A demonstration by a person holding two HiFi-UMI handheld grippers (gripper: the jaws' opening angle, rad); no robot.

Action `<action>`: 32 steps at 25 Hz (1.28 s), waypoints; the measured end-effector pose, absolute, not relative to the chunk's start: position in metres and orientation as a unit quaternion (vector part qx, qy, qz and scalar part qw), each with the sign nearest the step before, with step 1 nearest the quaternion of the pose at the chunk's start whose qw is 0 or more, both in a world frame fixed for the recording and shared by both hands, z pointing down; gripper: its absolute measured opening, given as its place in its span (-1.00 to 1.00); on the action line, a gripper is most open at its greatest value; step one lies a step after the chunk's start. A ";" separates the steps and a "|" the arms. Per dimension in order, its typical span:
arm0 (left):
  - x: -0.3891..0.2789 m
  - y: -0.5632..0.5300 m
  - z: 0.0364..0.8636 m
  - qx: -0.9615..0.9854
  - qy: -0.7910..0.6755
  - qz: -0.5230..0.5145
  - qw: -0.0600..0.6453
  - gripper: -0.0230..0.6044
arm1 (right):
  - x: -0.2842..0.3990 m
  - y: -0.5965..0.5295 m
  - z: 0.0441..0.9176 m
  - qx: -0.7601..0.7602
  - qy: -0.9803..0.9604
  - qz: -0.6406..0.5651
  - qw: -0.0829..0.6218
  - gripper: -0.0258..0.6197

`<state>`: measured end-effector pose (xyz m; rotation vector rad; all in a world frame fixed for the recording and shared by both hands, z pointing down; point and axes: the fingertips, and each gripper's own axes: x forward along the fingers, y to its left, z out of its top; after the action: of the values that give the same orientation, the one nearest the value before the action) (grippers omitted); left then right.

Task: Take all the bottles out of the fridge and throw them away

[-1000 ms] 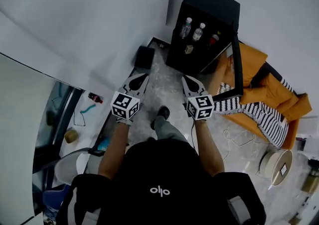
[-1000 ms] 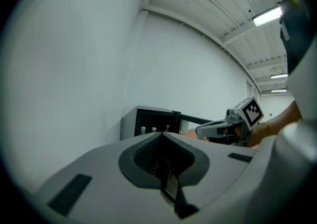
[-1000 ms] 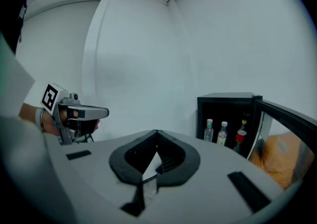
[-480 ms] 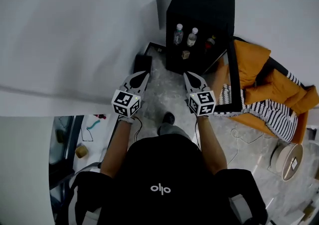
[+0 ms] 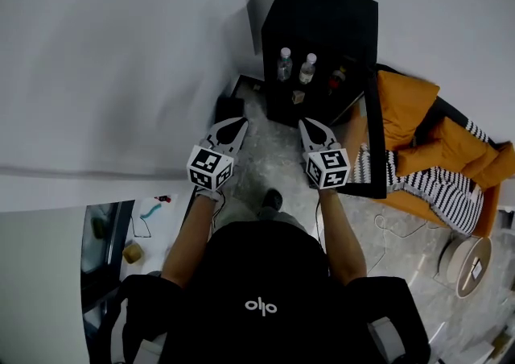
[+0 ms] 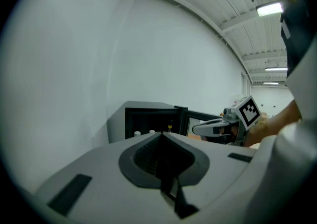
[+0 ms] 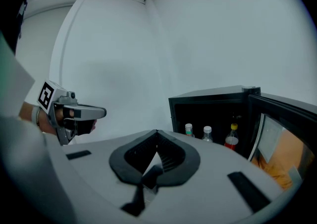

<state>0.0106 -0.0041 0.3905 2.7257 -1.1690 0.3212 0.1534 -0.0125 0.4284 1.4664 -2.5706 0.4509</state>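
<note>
Bottles [image 5: 284,64] stand inside the open fridge [image 5: 322,8]; left gripper [image 5: 236,122] and right gripper [image 5: 309,123], jaws together and empty, hover before it.

white "ollo" logo [image 5: 258,307], on the person's black top [image 5: 257,262] (bottle labels [image 5: 283,69] too small to read)

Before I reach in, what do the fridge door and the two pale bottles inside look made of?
Fridge door: dark frame round a clear pane, probably glass, since the orange seat shows through it. Two pale bottles: see-through bodies with light caps, likely thin plastic, though too small to be sure.
</note>
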 end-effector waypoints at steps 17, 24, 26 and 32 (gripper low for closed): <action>-0.002 -0.031 0.393 0.913 -0.389 0.090 0.085 -0.91 | 0.137 -0.029 0.433 0.490 -0.853 0.149 0.099 -0.90; -0.017 -0.045 0.396 0.917 -0.379 0.088 0.088 -0.91 | 0.127 -0.040 0.436 0.500 -0.847 0.150 0.103 -0.90; -0.020 -0.047 0.400 0.918 -0.375 0.088 0.090 -0.91 | 0.126 -0.041 0.439 0.502 -0.845 0.150 0.107 -0.90; -0.029 -0.061 0.414 0.922 -0.363 0.090 0.097 -0.91 | 0.122 -0.051 0.451 0.508 -0.841 0.144 0.120 -0.90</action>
<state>-0.0295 -0.0609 0.4138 2.7305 -1.0761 0.2669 0.1220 -0.0511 0.4506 1.4845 -2.4571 0.4211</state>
